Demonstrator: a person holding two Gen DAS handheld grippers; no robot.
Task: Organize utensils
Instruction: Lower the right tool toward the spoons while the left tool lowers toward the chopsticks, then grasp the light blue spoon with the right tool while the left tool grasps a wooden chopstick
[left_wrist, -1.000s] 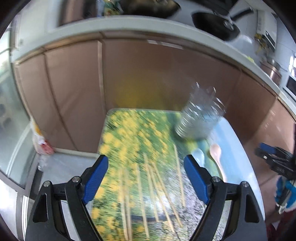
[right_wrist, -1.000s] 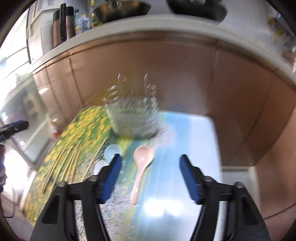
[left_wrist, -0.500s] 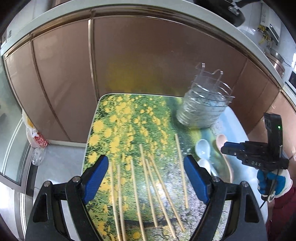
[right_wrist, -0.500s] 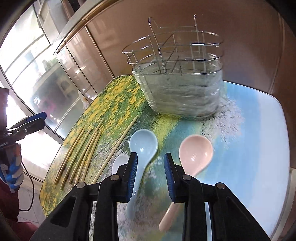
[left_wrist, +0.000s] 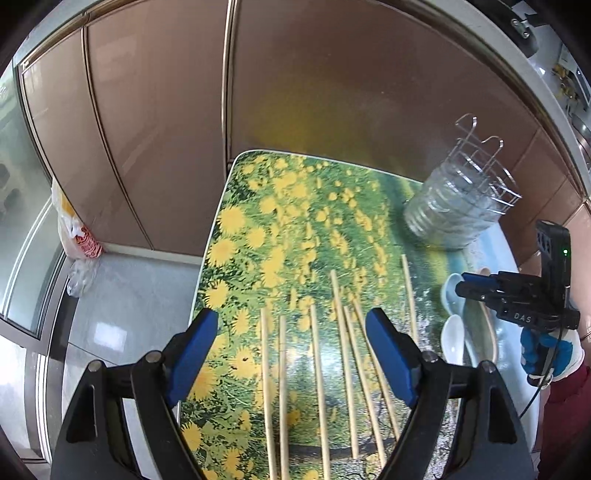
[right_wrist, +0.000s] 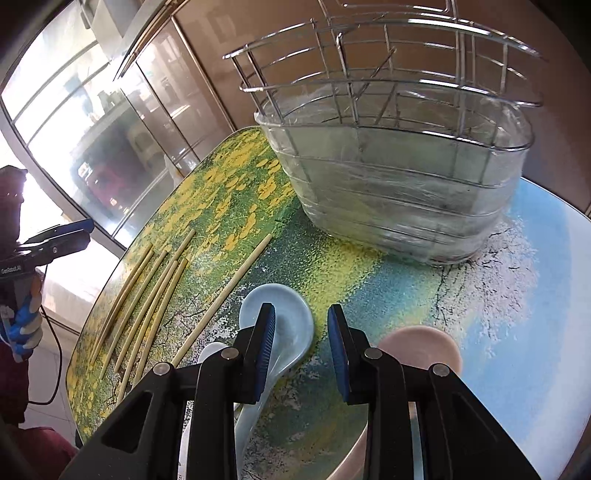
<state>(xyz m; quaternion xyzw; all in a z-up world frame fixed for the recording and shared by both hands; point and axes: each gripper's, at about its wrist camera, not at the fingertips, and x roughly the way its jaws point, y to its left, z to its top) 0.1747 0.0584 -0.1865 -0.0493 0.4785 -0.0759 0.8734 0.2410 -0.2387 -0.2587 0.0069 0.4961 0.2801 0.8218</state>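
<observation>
Plainly, label by label:

Chopsticks: six pale wooden chopsticks (left_wrist: 317, 373) lie flat on the flower-printed counter (left_wrist: 280, 229), roughly parallel, one (right_wrist: 221, 295) set a little apart toward the spoons. Probably light and stiff, and round enough to roll; lying flush, they are hard to get under, so one stick pinched crosswise near mid-length looks safest.

Spoons: a blue spoon (right_wrist: 291, 325), a white spoon (left_wrist: 453, 338) and a pink spoon (right_wrist: 421, 343) rest close together, just beside the chopsticks. They look like glazed ceramic or hard plastic, so likely slippery and possibly chippable. The narrow handle offers a surer pinch than the wide bowl.

Holder: a wire utensil holder (right_wrist: 399, 155) with a clear liner stands upright at the counter's far side, empty as far as shows.

Left gripper (left_wrist: 291, 354): fingers wide apart over the chopsticks, holding nothing.

Right gripper (right_wrist: 301, 350): fingers have just been closing to a narrow gap, with nothing between them; it hangs over the spot between the blue and pink spoons.
</observation>
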